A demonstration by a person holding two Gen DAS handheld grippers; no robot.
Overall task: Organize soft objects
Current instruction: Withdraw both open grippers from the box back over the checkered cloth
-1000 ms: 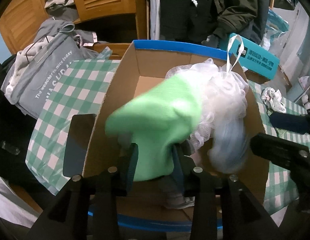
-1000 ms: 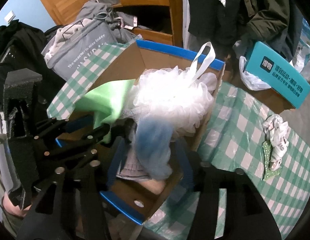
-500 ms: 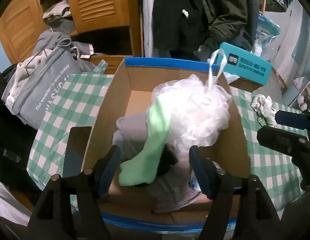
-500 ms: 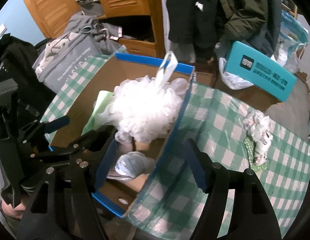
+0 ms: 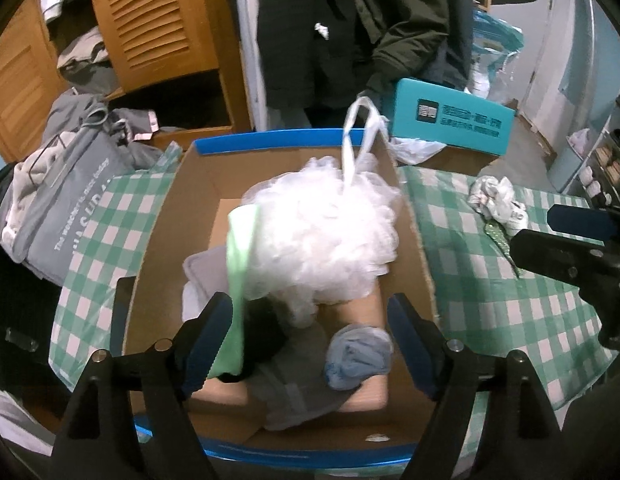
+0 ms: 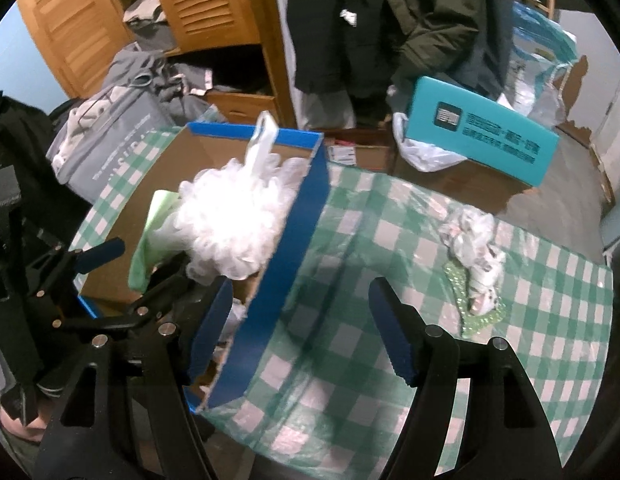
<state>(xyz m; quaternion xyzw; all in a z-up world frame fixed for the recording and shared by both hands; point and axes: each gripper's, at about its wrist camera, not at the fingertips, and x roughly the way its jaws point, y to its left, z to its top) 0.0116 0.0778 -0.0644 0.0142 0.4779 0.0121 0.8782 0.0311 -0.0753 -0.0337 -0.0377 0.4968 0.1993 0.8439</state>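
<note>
A cardboard box with blue rim (image 5: 277, 145) (image 6: 305, 208) sits on the green checked table. Inside lie a white mesh bath puff (image 5: 330, 236) (image 6: 233, 224), a green cloth (image 5: 239, 276) (image 6: 149, 240), a pale blue bundle (image 5: 358, 354) and grey fabric (image 5: 297, 396). My left gripper (image 5: 310, 320) is open above the box's near end, the green cloth draping past its left finger. My right gripper (image 6: 299, 320) is open and empty over the box's right wall and the tablecloth. A crumpled white cloth (image 6: 476, 248) (image 5: 496, 202) lies on the table to the right.
A teal carton (image 6: 482, 136) and plastic bags stand beyond the table. A grey tote with clothes (image 5: 65, 204) sits at the left. Wooden louvred cabinets (image 5: 149, 20) and hanging dark coats are behind. A green patterned piece (image 6: 470, 300) lies by the crumpled cloth.
Both grippers opened and let go: the green cloth and the blue bundle dropped into the box with the puff. Both grippers pulled back; the right moved rightward over the tablecloth.
</note>
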